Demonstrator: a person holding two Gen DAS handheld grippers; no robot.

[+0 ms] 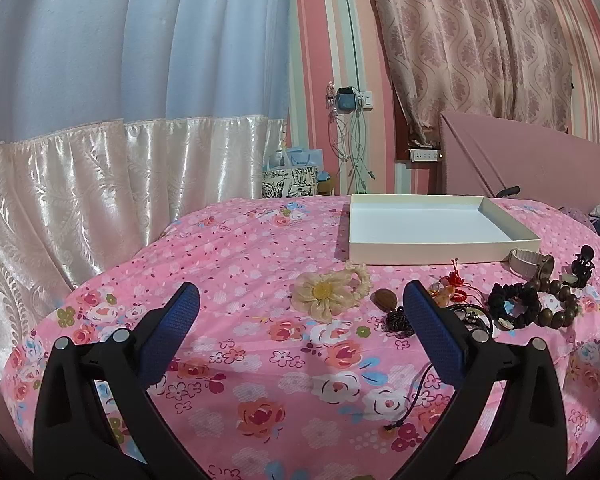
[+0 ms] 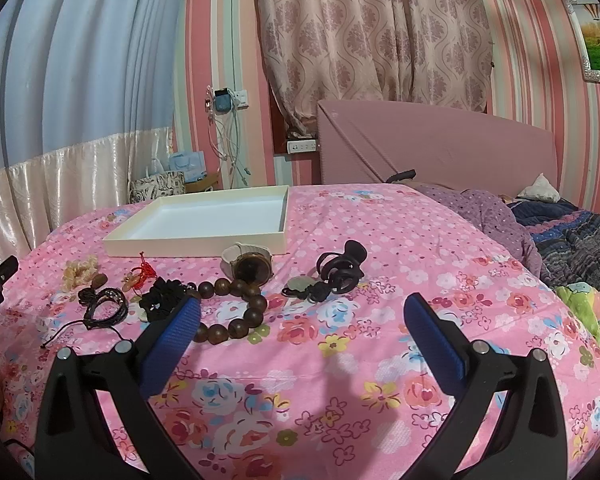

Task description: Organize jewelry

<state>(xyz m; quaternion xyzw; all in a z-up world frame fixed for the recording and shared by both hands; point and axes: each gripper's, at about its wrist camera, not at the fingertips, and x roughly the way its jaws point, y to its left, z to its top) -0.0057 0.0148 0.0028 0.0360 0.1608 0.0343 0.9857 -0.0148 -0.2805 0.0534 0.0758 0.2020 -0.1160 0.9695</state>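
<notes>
Both my hand-held grippers, left (image 1: 300, 312) & right (image 2: 302, 316), hang spread wide w/ nothing in them above the bed (image 2: 380, 240), since the wooden bead bracelet (image 2: 236, 304) etc. lie loose beside the empty white tray (image 2: 196, 246), waiting for pickup.

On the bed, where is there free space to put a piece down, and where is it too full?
The white tray is free inside. The bedspread is bare to the right of the black hair claw, and in front of the wooden bead bracelet. It is crowded between the flower scrunchie and the watch, just before the tray.
</notes>
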